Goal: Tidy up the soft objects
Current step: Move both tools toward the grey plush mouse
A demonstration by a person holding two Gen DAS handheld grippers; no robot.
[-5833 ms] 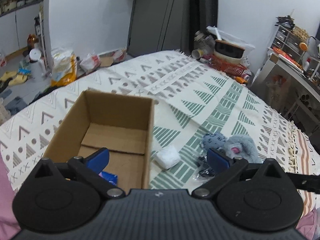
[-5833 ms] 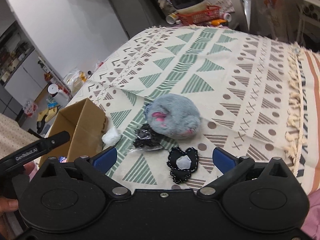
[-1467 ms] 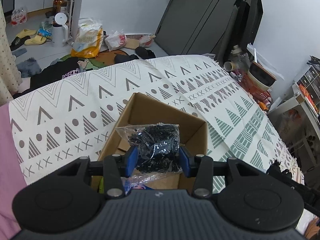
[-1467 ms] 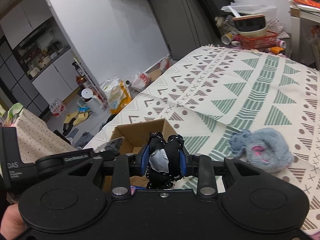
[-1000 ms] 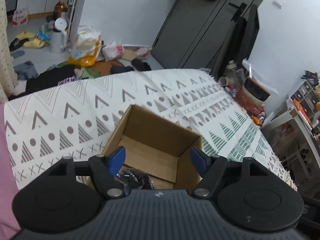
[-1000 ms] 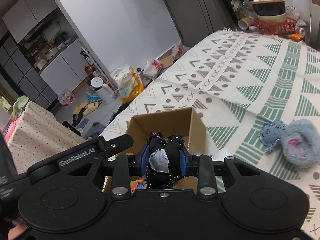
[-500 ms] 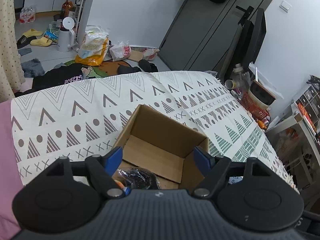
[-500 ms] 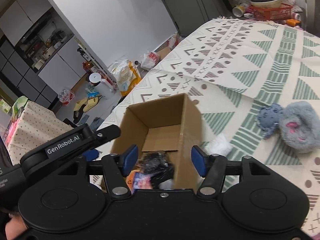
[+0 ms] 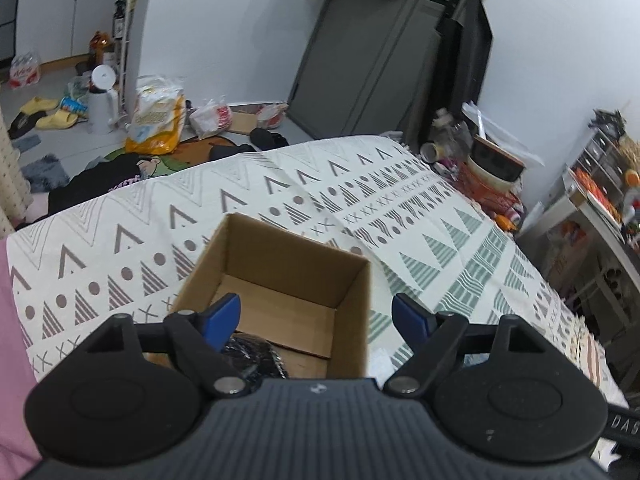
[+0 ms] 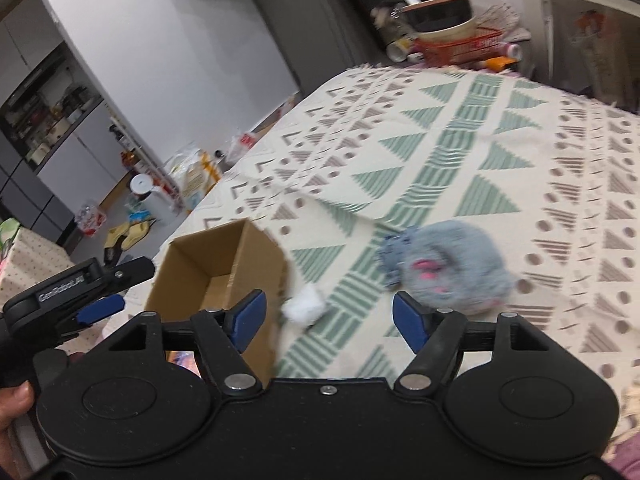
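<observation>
— What soft things are out, and where?

— One fluffy grey plush toy with pink patches lies on the patterned bedspread, just ahead of the right gripper and toward its right-hand finger. One small white puff of fabric sits between that toy and the open brown cardboard box, right beside the box wall.

— And inside the box?

— A crinkly black bundle in clear plastic rests on the box floor, under the left gripper, by its left finger.

— Are the grippers carrying anything?

— No — both have just been spreading their blue-padded jaws, and nothing is between either pair. The left gripper hangs over the box's open top; the right one straddles the box's near corner and the white puff.
</observation>
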